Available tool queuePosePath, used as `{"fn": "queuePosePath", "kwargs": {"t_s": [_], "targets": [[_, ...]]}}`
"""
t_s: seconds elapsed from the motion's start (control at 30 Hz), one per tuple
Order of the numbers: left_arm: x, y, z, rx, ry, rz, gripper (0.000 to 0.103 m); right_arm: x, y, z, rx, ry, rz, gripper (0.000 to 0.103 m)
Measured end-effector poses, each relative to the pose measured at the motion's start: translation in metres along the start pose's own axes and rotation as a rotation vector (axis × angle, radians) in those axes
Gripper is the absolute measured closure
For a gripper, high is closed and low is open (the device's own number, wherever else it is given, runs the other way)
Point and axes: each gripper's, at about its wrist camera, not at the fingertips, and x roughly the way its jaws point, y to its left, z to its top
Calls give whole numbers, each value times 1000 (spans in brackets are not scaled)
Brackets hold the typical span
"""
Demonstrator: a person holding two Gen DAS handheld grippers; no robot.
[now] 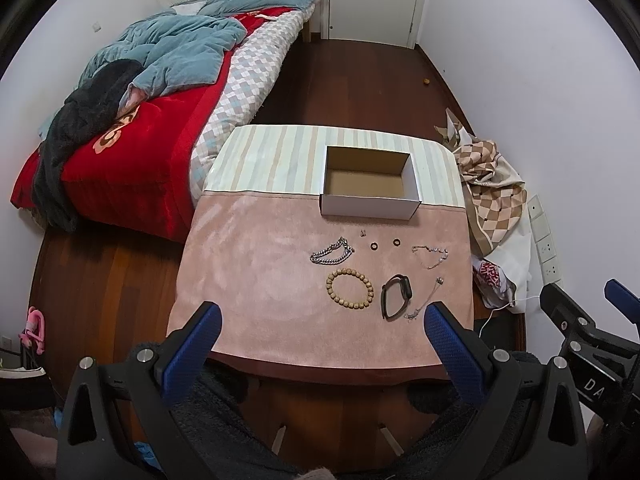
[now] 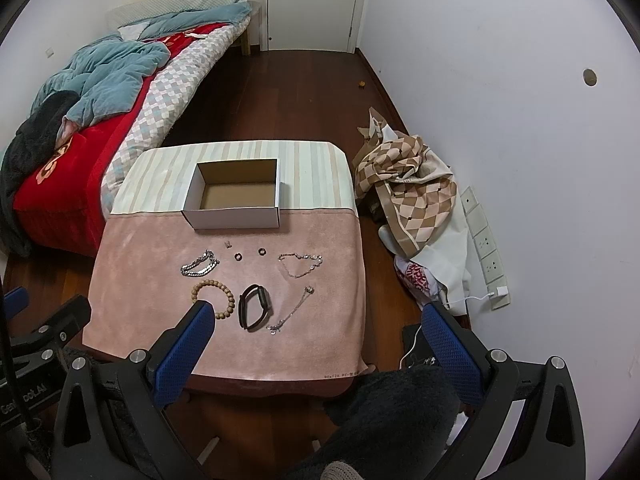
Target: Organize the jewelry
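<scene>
An open, empty cardboard box (image 1: 370, 196) (image 2: 234, 216) stands at the back of a table with a pink cloth (image 1: 256, 280) (image 2: 152, 280). In front of it lie a silver chain bracelet (image 1: 333, 253) (image 2: 200, 265), two small dark rings (image 1: 373, 246) (image 2: 238, 257), a thin silver chain (image 1: 431, 255) (image 2: 300, 265), a wooden bead bracelet (image 1: 350, 289) (image 2: 231, 294), a black watch band (image 1: 396, 297) (image 2: 255, 307) and a thin necklace (image 1: 424, 300) (image 2: 292, 310). My left gripper (image 1: 322, 316) and right gripper (image 2: 318, 314) are open, empty, above the table's near edge.
A bed (image 1: 140, 120) with a red blanket and blue quilt stands to the left. A checked cloth pile (image 2: 408, 184) and bags lie on the floor to the right, by wall sockets (image 2: 486, 248). A white door (image 2: 316, 4) is at the far end.
</scene>
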Motion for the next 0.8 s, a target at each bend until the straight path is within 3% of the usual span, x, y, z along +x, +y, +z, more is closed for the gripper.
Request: {"fn": "queuePosePath", "kwargs": {"t_s": [0.8], "targets": [[-7, 2, 1, 3, -17, 2, 0, -6, -1, 1, -4, -9, -2, 0]]}}
